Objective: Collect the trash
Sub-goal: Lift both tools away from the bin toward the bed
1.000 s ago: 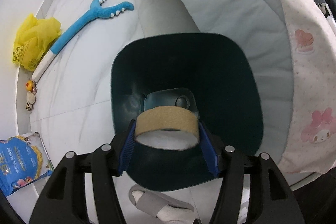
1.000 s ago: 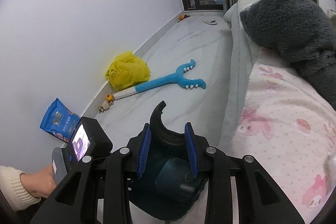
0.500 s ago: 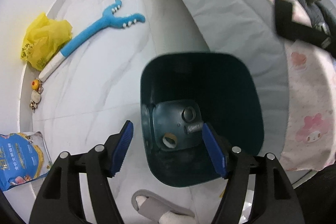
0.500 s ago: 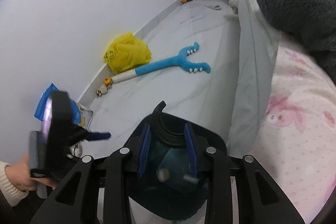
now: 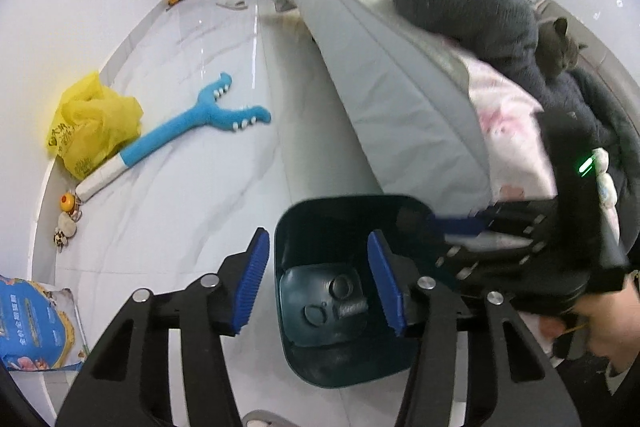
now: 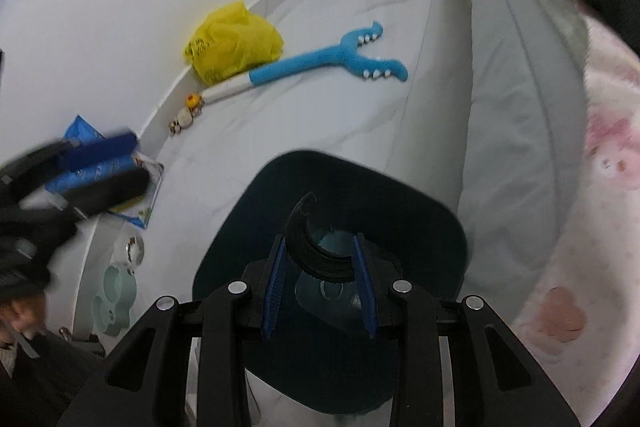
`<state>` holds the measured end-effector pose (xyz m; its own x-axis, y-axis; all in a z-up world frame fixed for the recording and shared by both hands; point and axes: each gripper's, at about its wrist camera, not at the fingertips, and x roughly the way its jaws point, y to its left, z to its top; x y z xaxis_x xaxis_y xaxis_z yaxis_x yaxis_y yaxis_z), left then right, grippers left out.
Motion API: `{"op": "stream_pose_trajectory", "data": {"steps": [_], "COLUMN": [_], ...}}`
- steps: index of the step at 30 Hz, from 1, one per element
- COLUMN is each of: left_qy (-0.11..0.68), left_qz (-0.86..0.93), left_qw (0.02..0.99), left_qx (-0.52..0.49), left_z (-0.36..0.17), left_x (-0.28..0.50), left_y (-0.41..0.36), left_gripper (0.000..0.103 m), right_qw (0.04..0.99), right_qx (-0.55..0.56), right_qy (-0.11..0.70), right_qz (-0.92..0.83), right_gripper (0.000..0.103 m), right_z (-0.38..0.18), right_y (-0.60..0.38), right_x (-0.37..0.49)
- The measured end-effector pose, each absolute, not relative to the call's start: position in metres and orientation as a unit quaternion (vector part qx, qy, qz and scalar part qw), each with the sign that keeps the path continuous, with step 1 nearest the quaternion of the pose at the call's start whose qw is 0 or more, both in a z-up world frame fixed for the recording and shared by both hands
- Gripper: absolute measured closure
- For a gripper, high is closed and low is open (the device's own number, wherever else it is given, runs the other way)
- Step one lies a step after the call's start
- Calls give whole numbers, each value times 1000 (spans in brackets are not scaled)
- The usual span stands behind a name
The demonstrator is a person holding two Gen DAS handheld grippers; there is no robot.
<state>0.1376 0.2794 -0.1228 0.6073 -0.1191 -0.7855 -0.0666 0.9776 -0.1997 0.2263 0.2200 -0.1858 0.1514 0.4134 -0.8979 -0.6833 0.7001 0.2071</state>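
Note:
A dark teal trash bin (image 5: 344, 367) stands on the white floor beside the bed; it also shows in the right wrist view (image 6: 248, 227). Small pieces of trash (image 5: 320, 311) lie at its bottom. My left gripper (image 5: 320, 283) is open and empty above the bin's left rim. My right gripper (image 6: 320, 275) is shut on a black broken ring-shaped piece (image 6: 308, 247) and holds it over the bin's opening. The right gripper also shows blurred at the bin's right edge in the left wrist view (image 5: 472, 231).
A yellow plastic bag (image 5: 92, 127), a blue plush stick toy (image 5: 192, 131) and small toys (image 5: 66, 215) lie by the wall. A blue packet (image 5: 32, 327) lies at lower left. The bed (image 5: 400, 99) with a grey cat (image 5: 560, 47) is at right.
My left gripper let go of the cardboard tape roll, which dropped into the bin, then opened and drew back to the left. My right gripper moved over the bin with the black piece.

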Motion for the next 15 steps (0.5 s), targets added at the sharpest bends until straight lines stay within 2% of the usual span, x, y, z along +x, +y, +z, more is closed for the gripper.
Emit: {"op": "stream_pose_trajectory", "data": {"steps": [15], "left_qy": [386], "left_qz": [-28], "left_qw": [915], "left_qx": [-115], "left_z": [-86], "left_x": [136], "left_y": [277], "left_gripper": [53], "right_qw": [721], "right_qx": [-157], "right_qy": [575], "right_qz": [353], "right_gripper": [68], "right_z": [-213], "right_y": [224], "right_x": [216]}}
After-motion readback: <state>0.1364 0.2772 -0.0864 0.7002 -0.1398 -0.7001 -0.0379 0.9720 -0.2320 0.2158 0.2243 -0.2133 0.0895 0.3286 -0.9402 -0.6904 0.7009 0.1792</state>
